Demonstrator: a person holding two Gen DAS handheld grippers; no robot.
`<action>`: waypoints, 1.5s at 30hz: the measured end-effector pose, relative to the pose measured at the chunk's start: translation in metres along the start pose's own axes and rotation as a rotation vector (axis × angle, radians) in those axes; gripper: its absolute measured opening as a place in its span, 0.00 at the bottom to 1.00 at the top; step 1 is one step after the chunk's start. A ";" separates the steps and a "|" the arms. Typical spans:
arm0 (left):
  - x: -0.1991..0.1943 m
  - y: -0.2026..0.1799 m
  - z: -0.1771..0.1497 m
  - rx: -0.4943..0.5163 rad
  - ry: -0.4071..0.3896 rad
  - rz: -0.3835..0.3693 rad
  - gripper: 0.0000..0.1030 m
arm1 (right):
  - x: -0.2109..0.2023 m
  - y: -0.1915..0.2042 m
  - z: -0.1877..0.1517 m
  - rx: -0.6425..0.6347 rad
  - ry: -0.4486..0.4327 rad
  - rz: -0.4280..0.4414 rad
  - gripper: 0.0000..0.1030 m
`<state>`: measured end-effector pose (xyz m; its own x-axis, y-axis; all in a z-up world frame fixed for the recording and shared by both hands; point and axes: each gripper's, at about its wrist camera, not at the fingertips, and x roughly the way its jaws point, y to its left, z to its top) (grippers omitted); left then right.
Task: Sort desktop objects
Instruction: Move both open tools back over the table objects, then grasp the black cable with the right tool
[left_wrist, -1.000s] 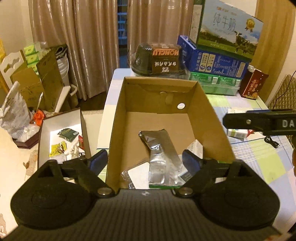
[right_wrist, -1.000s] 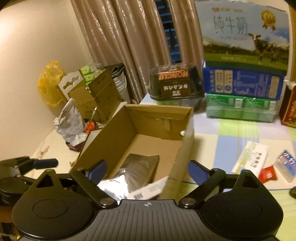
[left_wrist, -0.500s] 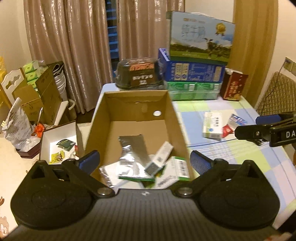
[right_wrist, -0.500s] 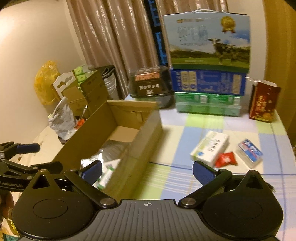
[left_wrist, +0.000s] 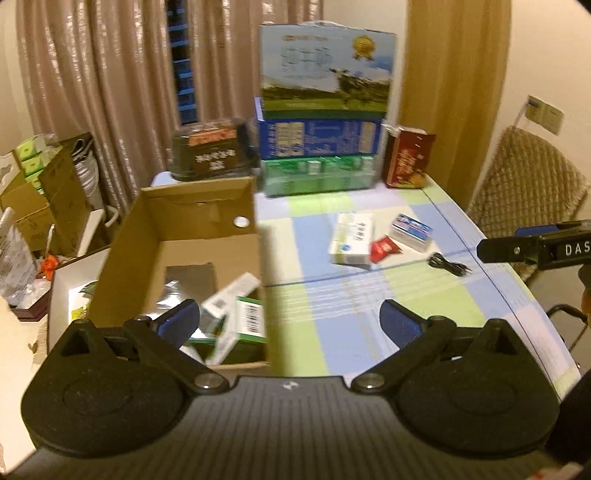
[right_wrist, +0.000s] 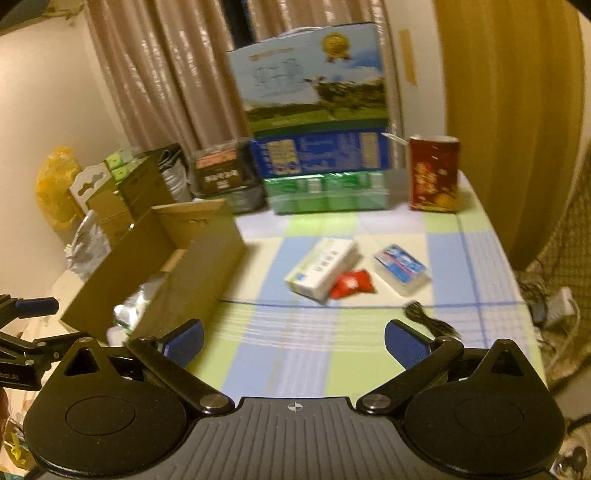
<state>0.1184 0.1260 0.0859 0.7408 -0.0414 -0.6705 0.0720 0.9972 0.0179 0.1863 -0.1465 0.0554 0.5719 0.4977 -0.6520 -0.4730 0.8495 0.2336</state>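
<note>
An open cardboard box (left_wrist: 140, 236) (right_wrist: 192, 273) stands at the table's left edge and holds a silver foil pouch (left_wrist: 188, 280) and small green-and-white boxes (left_wrist: 247, 317). On the checked tablecloth lie a white medicine box (left_wrist: 352, 240) (right_wrist: 323, 266), a red sachet (left_wrist: 384, 248) (right_wrist: 351, 282), a clear blue-labelled pack (left_wrist: 412, 232) (right_wrist: 400, 267) and a black cable (left_wrist: 447, 265) (right_wrist: 430, 321). My left gripper (left_wrist: 290, 321) is open and empty over the box's right wall. My right gripper (right_wrist: 293, 341) is open and empty above the cloth, short of the items.
Stacked milk cartons (left_wrist: 321, 122) (right_wrist: 317, 125), a dark cake container (left_wrist: 212, 151) and a red carton (left_wrist: 408, 158) (right_wrist: 434, 173) line the table's back. A woven chair (left_wrist: 524, 192) stands to the right. Cardboard boxes and bags (left_wrist: 37, 206) crowd the floor to the left.
Both grippers have pulled back and swung right, away from the cardboard box. The loose items on the cloth have come into the middle of both views. Both stay open and empty.
</note>
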 end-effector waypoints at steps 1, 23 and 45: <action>0.002 -0.006 -0.001 0.003 0.004 -0.007 0.99 | -0.003 -0.006 -0.003 0.006 0.001 -0.006 0.98; 0.056 -0.092 -0.016 0.080 0.109 -0.150 0.99 | -0.011 -0.096 -0.062 -0.073 0.015 -0.141 0.98; 0.213 -0.108 0.057 0.176 0.187 -0.104 0.98 | 0.106 -0.150 -0.013 -0.351 0.108 -0.083 0.98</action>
<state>0.3063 0.0064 -0.0161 0.5883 -0.1149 -0.8004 0.2684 0.9615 0.0593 0.3097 -0.2237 -0.0581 0.5528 0.3921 -0.7353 -0.6395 0.7654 -0.0727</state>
